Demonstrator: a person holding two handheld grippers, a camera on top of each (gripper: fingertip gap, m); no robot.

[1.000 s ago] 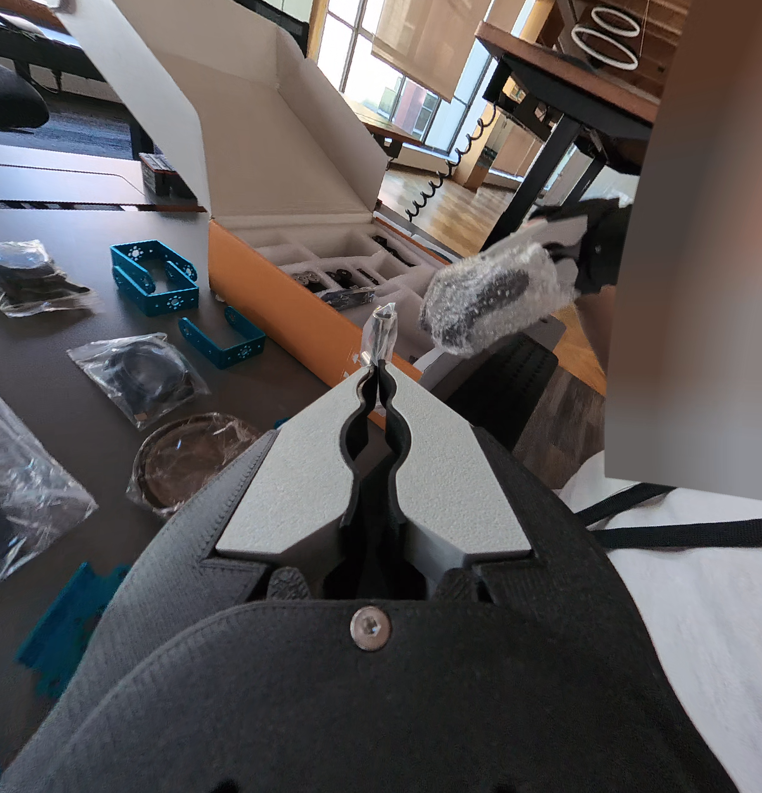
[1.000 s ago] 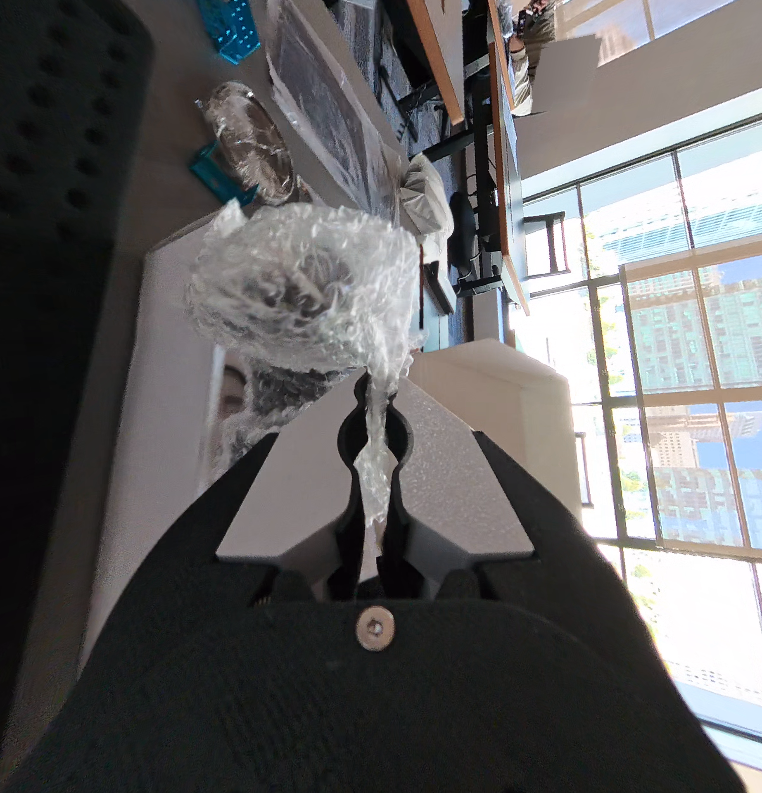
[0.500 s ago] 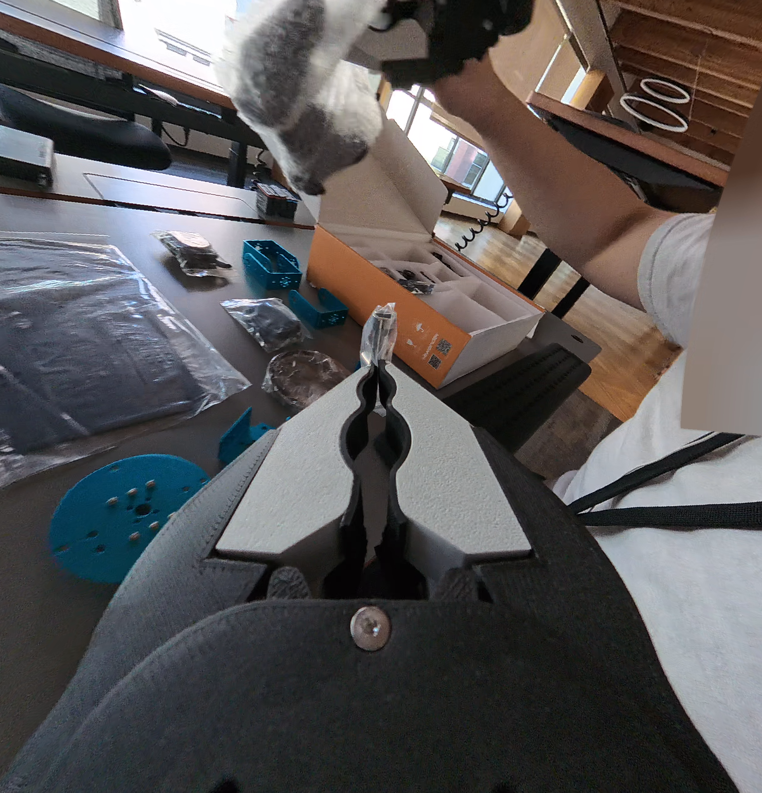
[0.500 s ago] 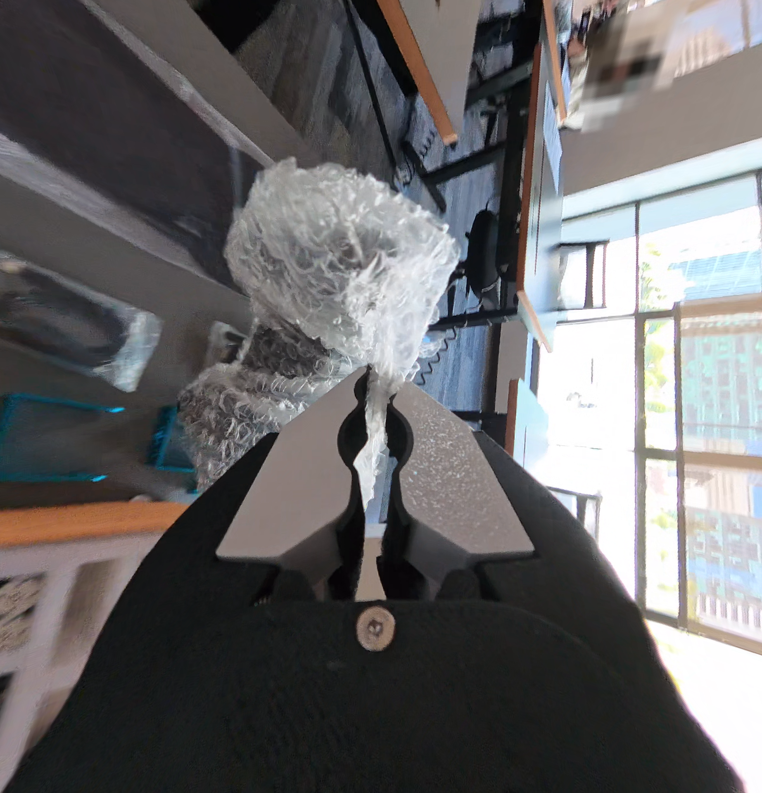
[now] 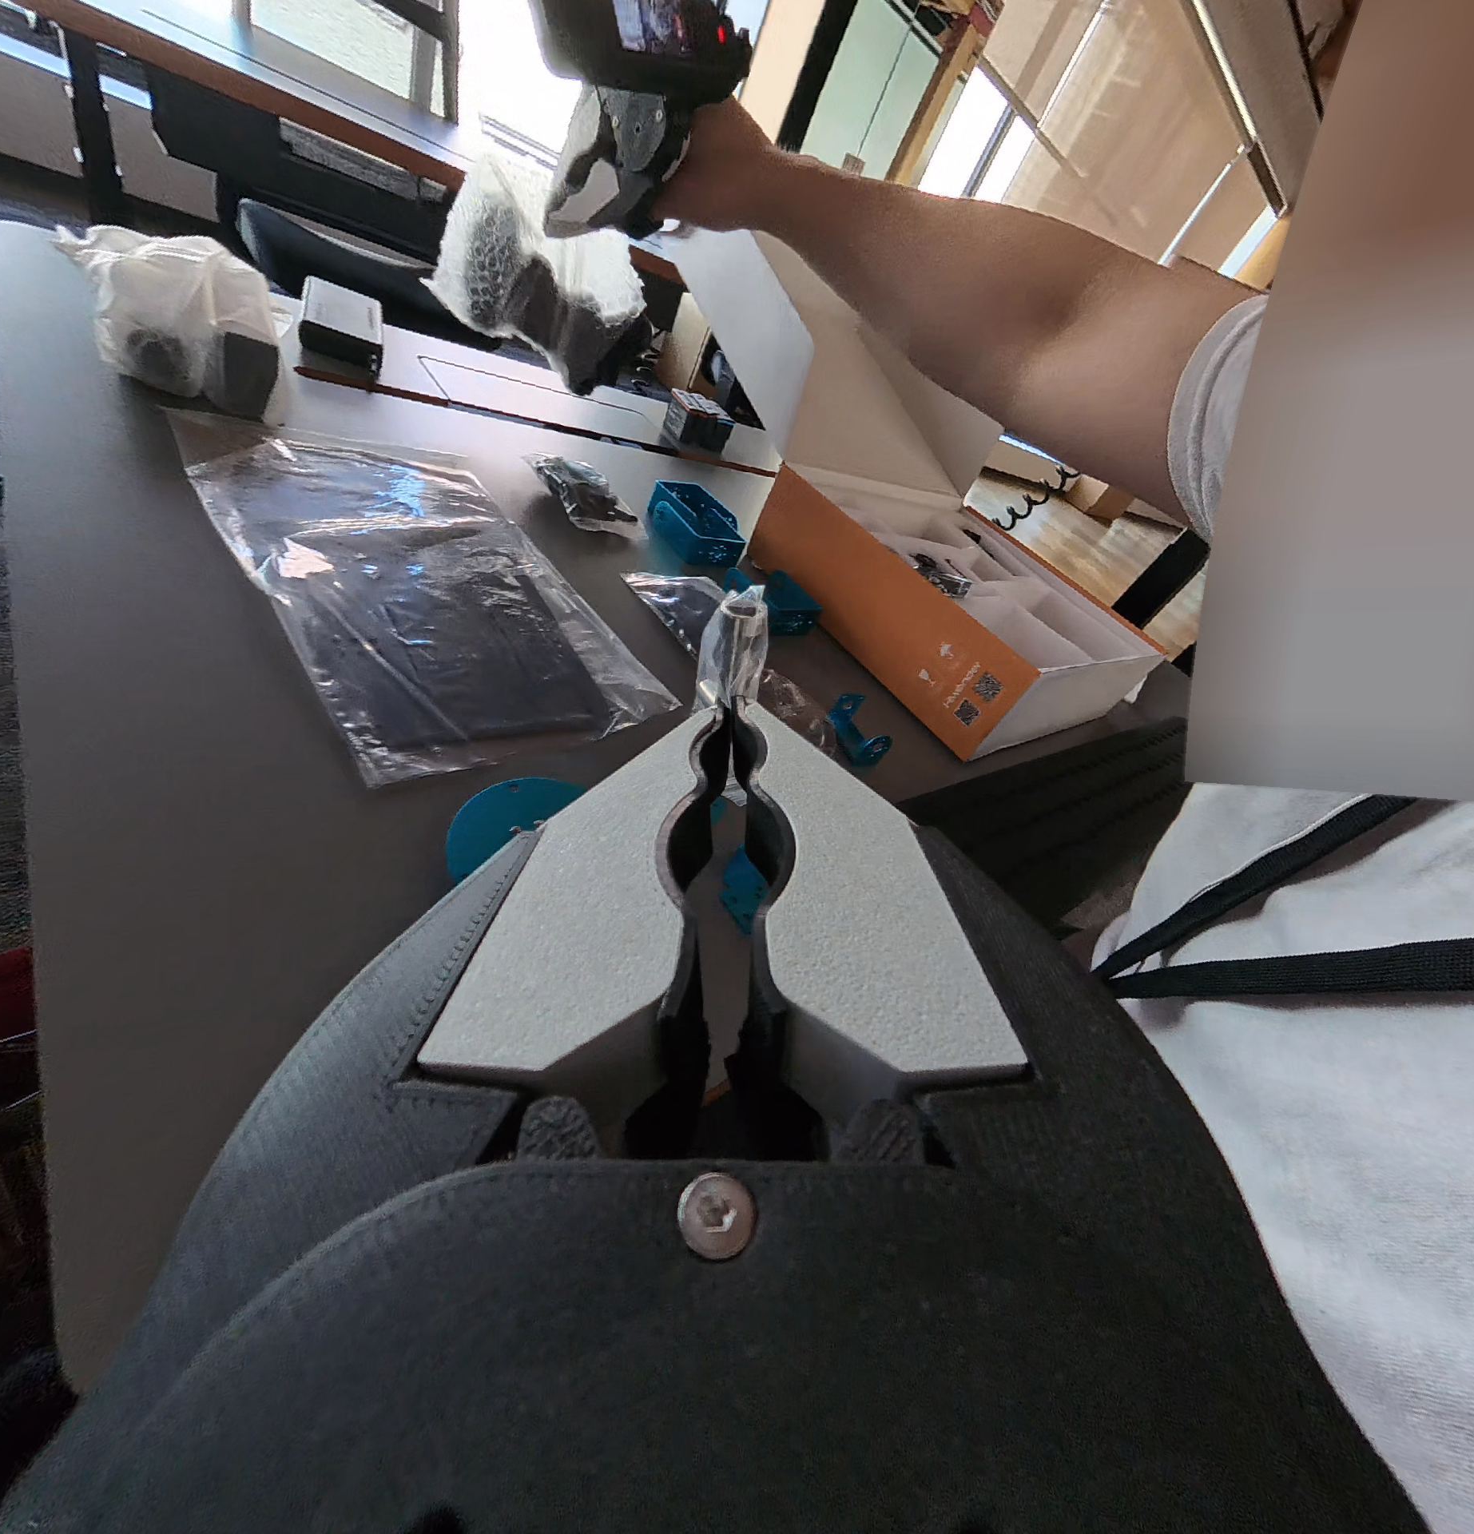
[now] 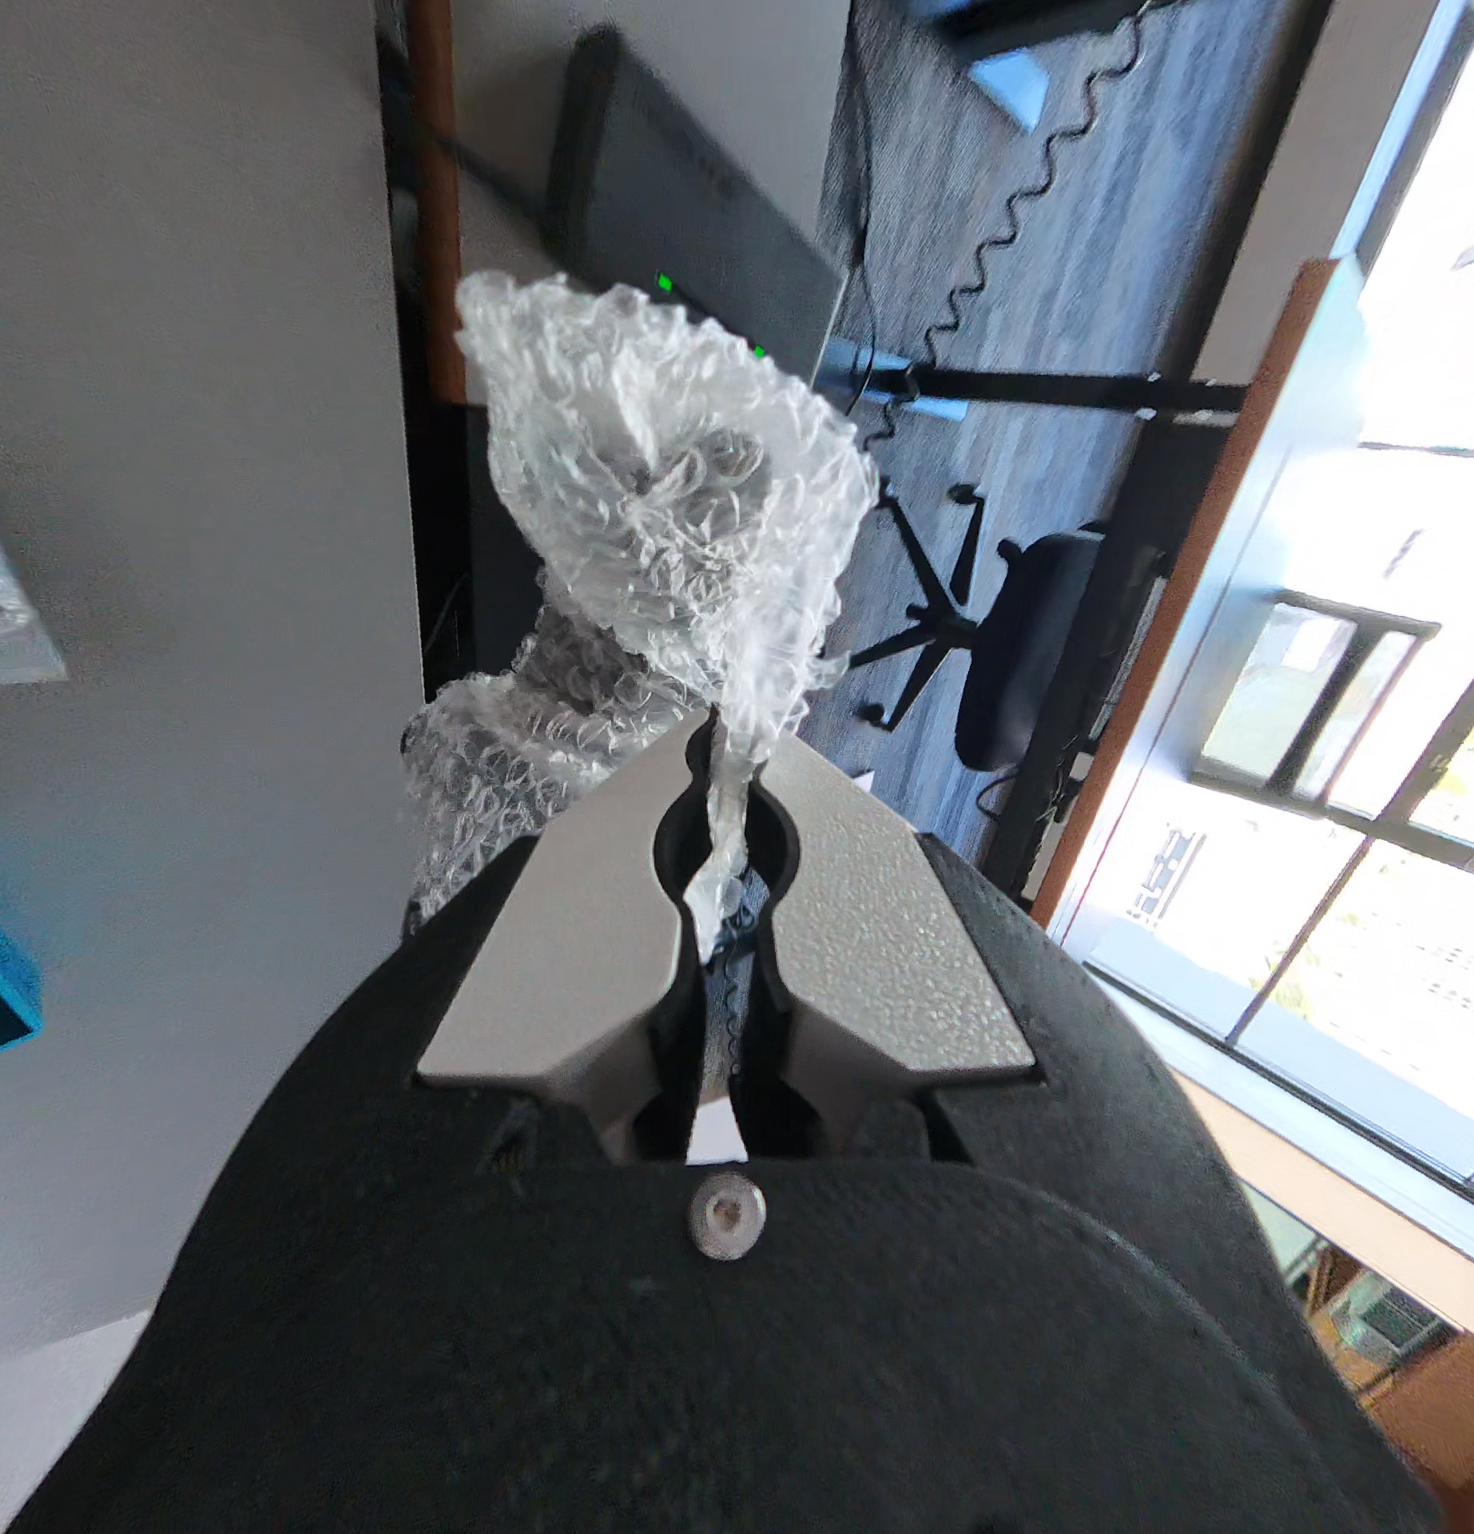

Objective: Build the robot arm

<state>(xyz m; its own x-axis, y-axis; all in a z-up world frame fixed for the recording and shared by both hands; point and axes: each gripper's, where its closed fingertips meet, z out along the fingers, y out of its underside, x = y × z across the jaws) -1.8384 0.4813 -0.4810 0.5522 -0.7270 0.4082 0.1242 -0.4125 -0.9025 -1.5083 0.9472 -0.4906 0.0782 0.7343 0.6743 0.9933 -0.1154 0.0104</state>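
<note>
Left fingers (image 5: 833, 863) pinched on a plastic scrap (image 5: 735, 643), near table (image 5: 177, 747). Right fingers (image 6: 866, 930) clamped on bubble-wrap bundle (image 6: 658, 515), hanging far left, above box (image 5: 924, 631).

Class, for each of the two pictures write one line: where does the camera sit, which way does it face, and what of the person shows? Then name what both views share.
Left wrist view: sits on the left hand-held gripper, shut on a small clear plastic packet; faces across the dark grey table towards the open orange-and-white cardboard box; shows the bare right forearm and white shirt.
Right wrist view: sits on the right hand-held gripper, rolled sideways, facing the floor and windows; no body shows.
Shared: the bubble-wrapped dark bundle, pinched by the right hand-held gripper.
</note>
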